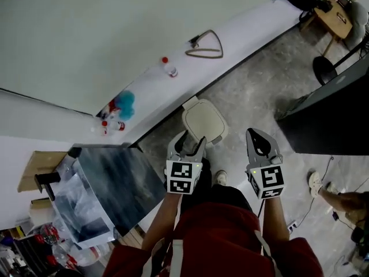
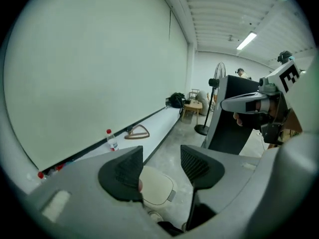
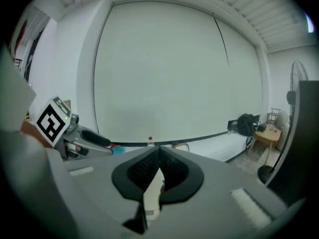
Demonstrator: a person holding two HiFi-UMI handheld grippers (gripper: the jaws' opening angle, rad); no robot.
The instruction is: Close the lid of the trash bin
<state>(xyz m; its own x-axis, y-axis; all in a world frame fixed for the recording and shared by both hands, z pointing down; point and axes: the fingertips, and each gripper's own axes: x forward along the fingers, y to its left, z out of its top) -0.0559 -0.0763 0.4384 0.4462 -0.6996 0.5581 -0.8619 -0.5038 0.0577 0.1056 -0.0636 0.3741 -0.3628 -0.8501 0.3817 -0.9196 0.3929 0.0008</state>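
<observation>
The trash bin [image 1: 203, 123] stands on the grey floor by a low white ledge, its cream lid lying flat on top. My left gripper [image 1: 193, 138] hangs just above the bin's near edge, open and holding nothing. In the left gripper view the lid [image 2: 155, 185] shows low between the spread jaws of the left gripper [image 2: 162, 163]. My right gripper [image 1: 262, 138] hovers over bare floor to the right of the bin, shut and empty. In the right gripper view the right gripper [image 3: 158, 156] has its pads meeting, with a cream sliver of the bin [image 3: 152, 195] below them.
A white ledge [image 1: 242, 33] along the wall carries a water bottle [image 1: 169, 66], a wooden triangle [image 1: 206, 46] and a blue object [image 1: 124, 103]. A dark panel [image 1: 118, 183] leans at left. A black cabinet [image 1: 328, 117] stands at right, another person's foot [image 1: 316, 182] near it.
</observation>
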